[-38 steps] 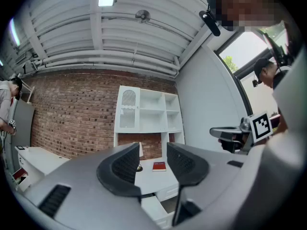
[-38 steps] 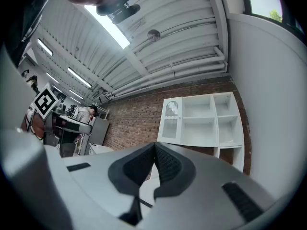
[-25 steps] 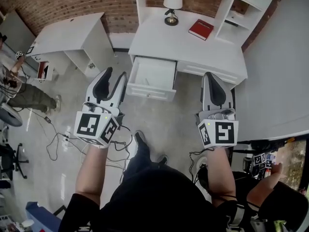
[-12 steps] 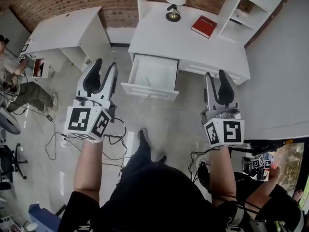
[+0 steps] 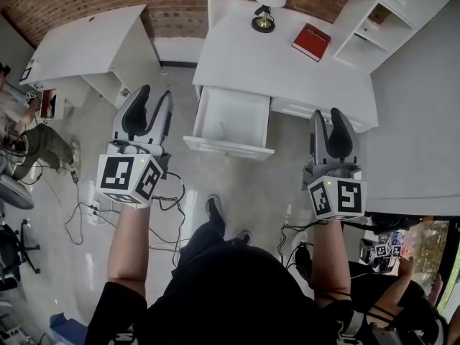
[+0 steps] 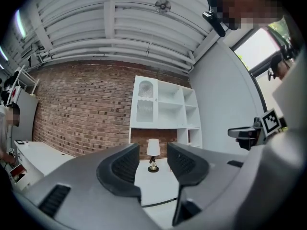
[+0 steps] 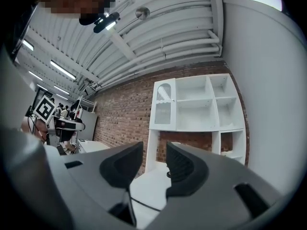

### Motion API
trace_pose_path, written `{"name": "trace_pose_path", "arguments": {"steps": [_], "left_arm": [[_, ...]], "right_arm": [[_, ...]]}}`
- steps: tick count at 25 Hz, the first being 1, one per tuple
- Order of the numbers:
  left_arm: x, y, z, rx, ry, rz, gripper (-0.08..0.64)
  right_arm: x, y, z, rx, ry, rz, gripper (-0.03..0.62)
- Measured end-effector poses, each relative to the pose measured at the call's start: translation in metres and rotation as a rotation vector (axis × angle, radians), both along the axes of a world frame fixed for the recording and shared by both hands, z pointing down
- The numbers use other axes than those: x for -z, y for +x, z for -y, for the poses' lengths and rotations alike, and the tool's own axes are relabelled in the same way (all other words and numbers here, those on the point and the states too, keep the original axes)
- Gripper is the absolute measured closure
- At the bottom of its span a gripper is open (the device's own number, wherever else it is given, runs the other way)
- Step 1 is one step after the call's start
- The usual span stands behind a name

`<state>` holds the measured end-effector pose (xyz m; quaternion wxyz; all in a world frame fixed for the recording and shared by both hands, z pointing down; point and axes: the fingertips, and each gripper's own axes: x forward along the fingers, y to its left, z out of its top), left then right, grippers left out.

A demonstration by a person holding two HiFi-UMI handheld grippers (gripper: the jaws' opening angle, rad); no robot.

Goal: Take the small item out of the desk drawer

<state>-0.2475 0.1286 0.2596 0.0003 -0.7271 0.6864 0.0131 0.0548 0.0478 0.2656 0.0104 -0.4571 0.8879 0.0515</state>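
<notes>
My left gripper (image 5: pixel 153 98) has its jaws apart, holding nothing. My right gripper (image 5: pixel 327 117) jaws are opening, empty too. The desk drawer (image 5: pixel 228 148) stands open ahead.

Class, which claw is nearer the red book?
Right. The right claw, opening and empty, is below the red book in the head view; the left claw is far left, beyond the drawer.

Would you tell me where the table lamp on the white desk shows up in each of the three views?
Head view: lamp at top centre, on the desk.
Left gripper view: low centre, below the shelves.
Right gripper view: cannot be clearly made out.
Shared landmark: the white shelf unit against the brick wall.
</notes>
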Motion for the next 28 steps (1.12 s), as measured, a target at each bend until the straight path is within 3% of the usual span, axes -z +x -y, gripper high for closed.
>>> {"name": "trace_pose_path", "arguments": {"steps": [9, 17, 28], "left_arm": [[-0.022, -0.04, 0.057, -0.058, -0.039, -0.033, 0.383], [-0.052, -0.017, 0.105, -0.125, -0.113, -0.001, 0.383], [-0.125, 0.009, 0.165, -0.087, -0.301, 0.072, 0.383]], "right_arm": [[-0.002, -0.026, 0.038, -0.07, -0.024, -0.036, 0.449], [-0.028, -0.014, 0.068, -0.089, -0.076, -0.058, 0.451], [-0.085, 0.012, 0.142, -0.02, -0.163, -0.004, 0.457]]}}
